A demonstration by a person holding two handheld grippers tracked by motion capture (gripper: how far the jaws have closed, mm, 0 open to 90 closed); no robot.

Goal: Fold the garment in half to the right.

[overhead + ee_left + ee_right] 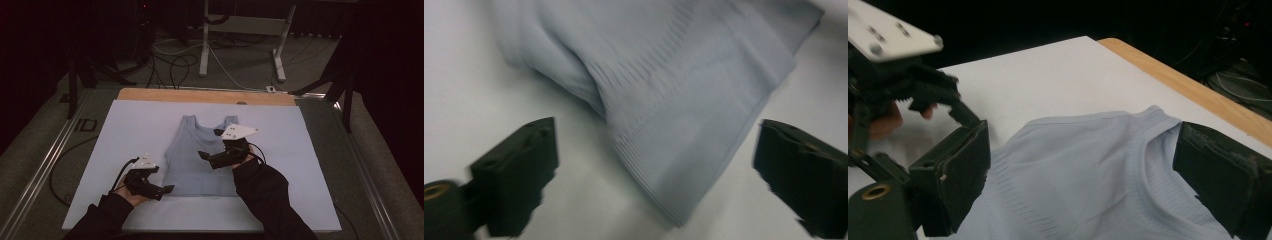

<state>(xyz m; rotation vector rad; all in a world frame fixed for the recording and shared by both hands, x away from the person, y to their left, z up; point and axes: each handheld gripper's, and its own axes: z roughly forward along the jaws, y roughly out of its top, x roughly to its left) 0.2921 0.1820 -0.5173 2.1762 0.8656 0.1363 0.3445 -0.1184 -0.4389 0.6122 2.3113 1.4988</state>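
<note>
A pale blue sleeveless top (195, 160) lies flat on a white board (125, 130), neck toward the far side. My left gripper (162, 184) rests low at the top's near left corner, jaws open. In the left gripper view the ribbed hem corner (674, 210) lies between the spread jaws (656, 170), and neither pad touches it. My right gripper (209, 144) hovers over the garment's right half, open. In the right gripper view its jaws (1083, 175) straddle the fabric (1088, 145) near the neckline without pinching it. The left hand's grey plate (888, 32) is at that view's upper left.
The board sits on a wooden tabletop whose bare edge (200, 95) runs along the far side. Behind it are white stand legs (205, 45) and loose cables on the floor. A metal rail (45, 160) borders the left side.
</note>
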